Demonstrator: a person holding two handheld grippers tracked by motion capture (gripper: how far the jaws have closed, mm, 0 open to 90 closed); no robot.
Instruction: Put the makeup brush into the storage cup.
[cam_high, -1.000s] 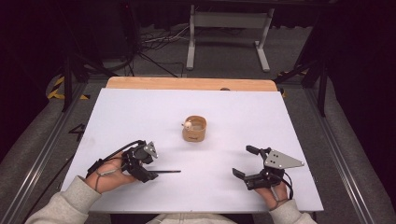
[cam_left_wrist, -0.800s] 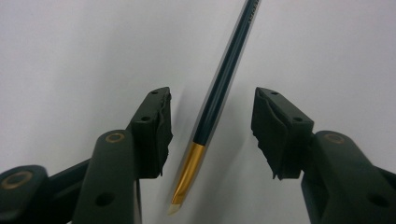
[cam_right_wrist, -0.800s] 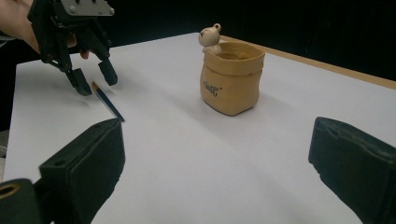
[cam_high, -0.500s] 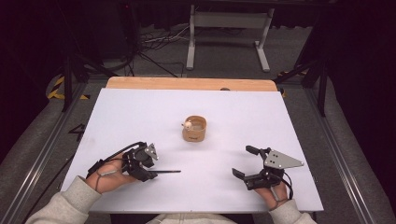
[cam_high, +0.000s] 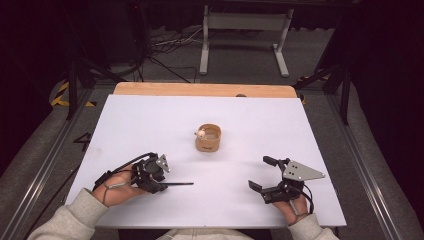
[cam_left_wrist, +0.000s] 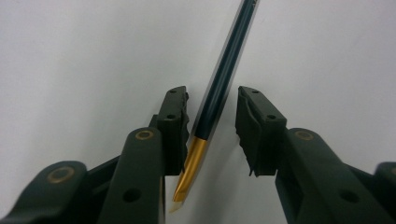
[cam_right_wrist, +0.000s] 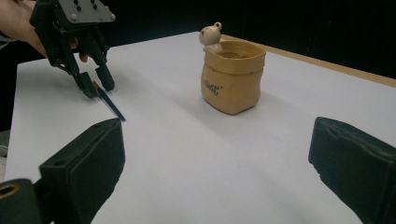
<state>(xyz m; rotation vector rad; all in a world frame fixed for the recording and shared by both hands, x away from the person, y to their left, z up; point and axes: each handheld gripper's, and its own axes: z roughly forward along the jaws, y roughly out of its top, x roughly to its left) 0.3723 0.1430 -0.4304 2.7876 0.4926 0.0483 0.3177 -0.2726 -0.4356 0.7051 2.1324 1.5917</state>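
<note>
Left hand-held gripper (cam_left_wrist: 212, 116) brackets the pencil (cam_left_wrist: 219, 88), jaws narrow but unclosed; off-centre closure may roll it toward 3 o'clock.

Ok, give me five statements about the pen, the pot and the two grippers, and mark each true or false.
1. The pen lies between the left gripper fingers. True.
2. Those fingers are clamped shut on the pen. False: a gap shows beside it.
3. The right gripper is wide open and holds nothing. True.
4. The pot lies on its side. False: it stands upright.
5. The pen is already in the pot. False: it lies on the table, apart from the pot.
</note>
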